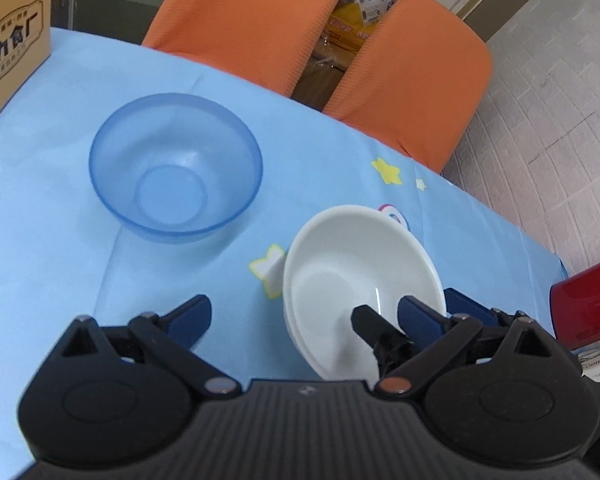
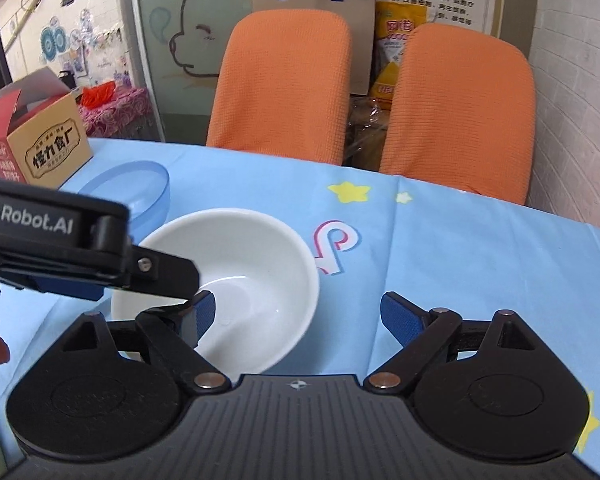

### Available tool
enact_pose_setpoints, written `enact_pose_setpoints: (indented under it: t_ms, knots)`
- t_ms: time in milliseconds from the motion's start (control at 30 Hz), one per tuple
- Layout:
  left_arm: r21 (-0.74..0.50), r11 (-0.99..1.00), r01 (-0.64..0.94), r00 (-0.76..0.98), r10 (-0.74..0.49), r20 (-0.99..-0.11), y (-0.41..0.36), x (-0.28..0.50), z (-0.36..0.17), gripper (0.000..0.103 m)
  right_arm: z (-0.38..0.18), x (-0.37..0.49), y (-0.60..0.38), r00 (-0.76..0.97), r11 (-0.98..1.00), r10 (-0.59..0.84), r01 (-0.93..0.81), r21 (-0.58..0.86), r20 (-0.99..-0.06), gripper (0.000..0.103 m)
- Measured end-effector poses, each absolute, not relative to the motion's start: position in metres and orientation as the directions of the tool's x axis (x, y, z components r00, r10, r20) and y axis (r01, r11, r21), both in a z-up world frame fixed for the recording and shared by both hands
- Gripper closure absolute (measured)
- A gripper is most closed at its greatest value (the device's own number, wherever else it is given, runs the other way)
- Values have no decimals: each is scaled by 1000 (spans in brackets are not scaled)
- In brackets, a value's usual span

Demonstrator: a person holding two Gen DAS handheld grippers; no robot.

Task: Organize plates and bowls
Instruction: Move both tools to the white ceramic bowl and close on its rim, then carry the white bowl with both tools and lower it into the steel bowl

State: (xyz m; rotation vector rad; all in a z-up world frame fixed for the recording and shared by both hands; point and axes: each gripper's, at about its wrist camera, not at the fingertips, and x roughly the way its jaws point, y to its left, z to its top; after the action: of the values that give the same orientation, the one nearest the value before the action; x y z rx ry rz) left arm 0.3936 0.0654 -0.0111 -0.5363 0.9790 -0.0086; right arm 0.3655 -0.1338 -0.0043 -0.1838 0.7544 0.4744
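Observation:
A white bowl [image 1: 340, 276] [image 2: 240, 256] lies on the blue tablecloth [image 1: 60, 260] and looks tipped in the left wrist view. My left gripper [image 1: 306, 314] is open wide; its right finger [image 1: 420, 312] is at the bowl's near rim. A black finger [image 1: 370, 326] of the other gripper reaches into the bowl. My right gripper [image 2: 300, 312] is open, with its left finger [image 2: 200, 312] inside the bowl and the bowl's right wall between the fingers. A see-through blue bowl [image 1: 176, 168] [image 2: 140, 188] stands upright and empty further back on the left.
A printed carton [image 1: 12, 48] [image 2: 40, 148] sits at the table's far left. Two orange chair backs [image 2: 284, 80] [image 2: 460, 108] stand behind the far edge. A red object [image 1: 588, 304] lies at the right of the left wrist view. A white brick wall [image 2: 572, 80] is on the right.

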Motion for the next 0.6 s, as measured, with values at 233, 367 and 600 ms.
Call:
enact_pose_setpoints:
  t_ms: [233,367,600]
  knots:
    - [-430,879,-205,556,-257,-790,59,404,-19,31,-13,370,-129,575,854,386,-518,45,-721,0]
    - [-455,871,-186,561,-286,-777,61,406,-18,46,-12,373,-131,558,846,412,-527,76,-720,11]
    - [-449,875,-178,563,-284,-776,62,409,-17,59,-9,369,-126,555,829,424,-556,60,-716,25]
